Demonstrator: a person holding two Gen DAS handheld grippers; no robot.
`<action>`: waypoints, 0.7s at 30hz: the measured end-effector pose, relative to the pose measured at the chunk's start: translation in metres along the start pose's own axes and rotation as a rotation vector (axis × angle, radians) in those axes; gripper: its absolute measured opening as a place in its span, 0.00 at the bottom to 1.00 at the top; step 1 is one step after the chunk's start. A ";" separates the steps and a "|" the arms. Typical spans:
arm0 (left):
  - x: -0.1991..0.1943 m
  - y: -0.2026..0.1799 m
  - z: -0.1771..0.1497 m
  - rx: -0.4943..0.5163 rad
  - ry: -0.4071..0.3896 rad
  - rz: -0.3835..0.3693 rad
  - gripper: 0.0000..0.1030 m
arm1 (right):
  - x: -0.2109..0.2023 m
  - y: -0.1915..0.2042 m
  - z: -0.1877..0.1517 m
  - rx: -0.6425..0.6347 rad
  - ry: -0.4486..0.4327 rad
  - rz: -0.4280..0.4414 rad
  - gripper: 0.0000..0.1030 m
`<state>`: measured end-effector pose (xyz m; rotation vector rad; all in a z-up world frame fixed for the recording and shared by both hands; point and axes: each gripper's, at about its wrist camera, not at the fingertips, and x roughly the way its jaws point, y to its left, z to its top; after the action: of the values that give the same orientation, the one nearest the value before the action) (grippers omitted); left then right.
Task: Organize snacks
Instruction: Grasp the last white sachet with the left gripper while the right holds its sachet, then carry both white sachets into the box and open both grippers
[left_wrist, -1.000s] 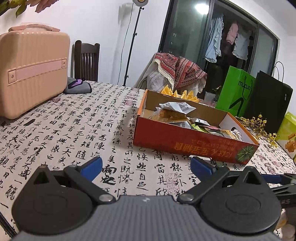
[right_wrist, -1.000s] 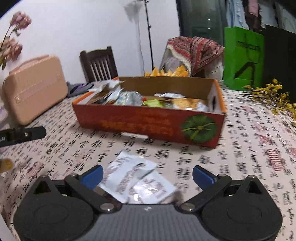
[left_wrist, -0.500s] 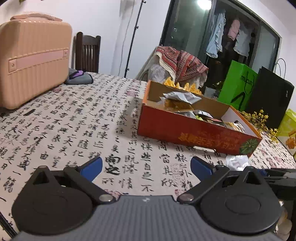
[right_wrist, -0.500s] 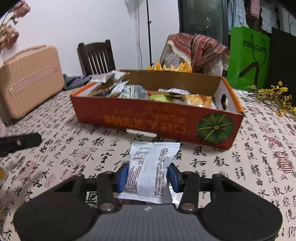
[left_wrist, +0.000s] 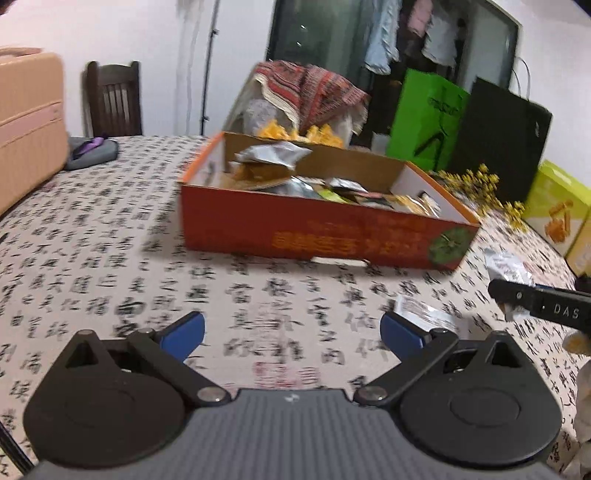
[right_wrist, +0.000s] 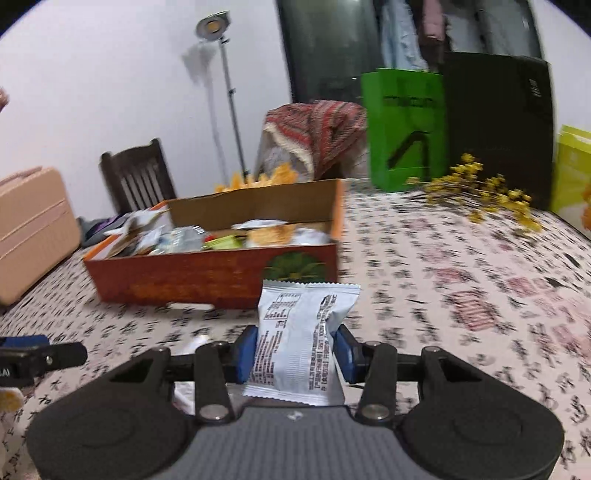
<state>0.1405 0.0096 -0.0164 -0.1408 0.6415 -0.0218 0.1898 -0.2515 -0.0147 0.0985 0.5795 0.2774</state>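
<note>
Right gripper (right_wrist: 295, 356) clamped shut — left gripper (left_wrist: 291, 334) spread wide.

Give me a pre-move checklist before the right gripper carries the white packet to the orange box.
1. right gripper shut on white packet: ok.
2. Packet clear of the tablecloth: ok.
3. Orange box open on top: ok.
4. Free space among the snacks inside: cannot tell.
5. left gripper open, holding nothing, low beside the path: ok.
6. Another packet on the table, left for later: ok.

Printing on red box (left_wrist: 325, 236) blurred
</note>
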 end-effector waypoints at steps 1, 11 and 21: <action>0.003 -0.006 0.001 0.010 0.011 -0.005 1.00 | -0.001 -0.006 -0.001 0.013 -0.004 -0.005 0.42; 0.042 -0.085 0.009 0.200 0.092 -0.081 1.00 | -0.012 -0.048 -0.011 0.099 -0.036 -0.017 0.42; 0.077 -0.118 0.001 0.250 0.177 -0.057 1.00 | -0.003 -0.063 -0.022 0.132 -0.023 0.017 0.42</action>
<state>0.2052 -0.1116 -0.0450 0.0855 0.8054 -0.1706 0.1898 -0.3119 -0.0420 0.2335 0.5736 0.2540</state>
